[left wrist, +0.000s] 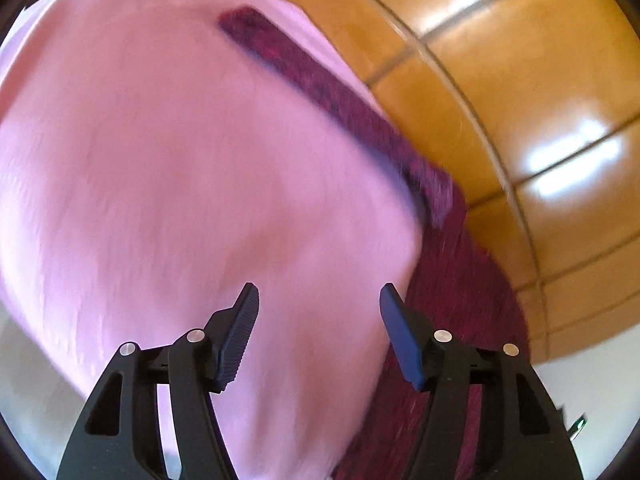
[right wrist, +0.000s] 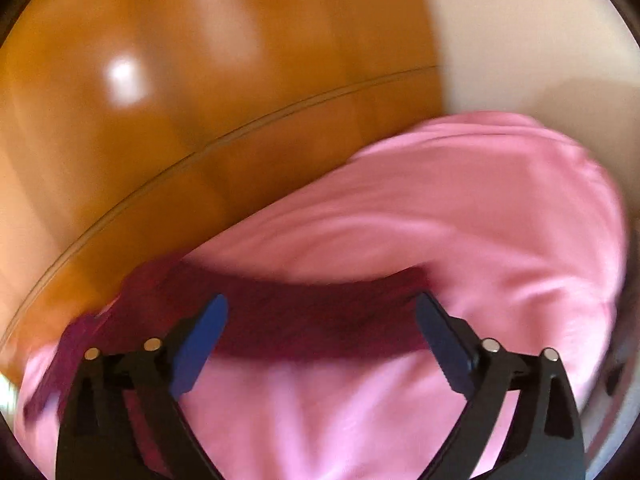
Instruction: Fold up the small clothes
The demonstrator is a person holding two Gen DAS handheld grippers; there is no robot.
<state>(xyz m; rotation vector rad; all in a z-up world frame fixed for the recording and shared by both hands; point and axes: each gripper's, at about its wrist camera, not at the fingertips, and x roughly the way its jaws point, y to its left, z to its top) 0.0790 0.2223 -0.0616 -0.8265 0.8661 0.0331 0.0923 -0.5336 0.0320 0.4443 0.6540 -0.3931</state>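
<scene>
On the white table (left wrist: 24, 360), close to its rounded edge, lies the pink garment (left wrist: 180, 160), spread fairly flat with a dark magenta band (left wrist: 320, 84) along one side. In the left wrist view that band runs as a long diagonal from upper left to lower right, right by the table's rim, and more magenta cloth (left wrist: 452, 292) shows beneath the pink at the lower right. This suggests one layer already lies over another, so a first fold is probably made; motion blur makes the layering hard to confirm. The garment's long axis appears to follow the band, along the table edge rather than across it.

In the right wrist view the pink cloth (right wrist: 460, 208) is still bunched into soft ridges, so smoothing and at least one further fold seem to remain.

The left gripper (left wrist: 318, 300) hangs over the pink cloth near its corner, jaws apart, nothing between them. The right gripper (right wrist: 320, 312) is spread wide above the magenta strip (right wrist: 312, 320), holding nothing.

Beyond the table lies a glossy orange tiled floor (left wrist: 520, 60).
</scene>
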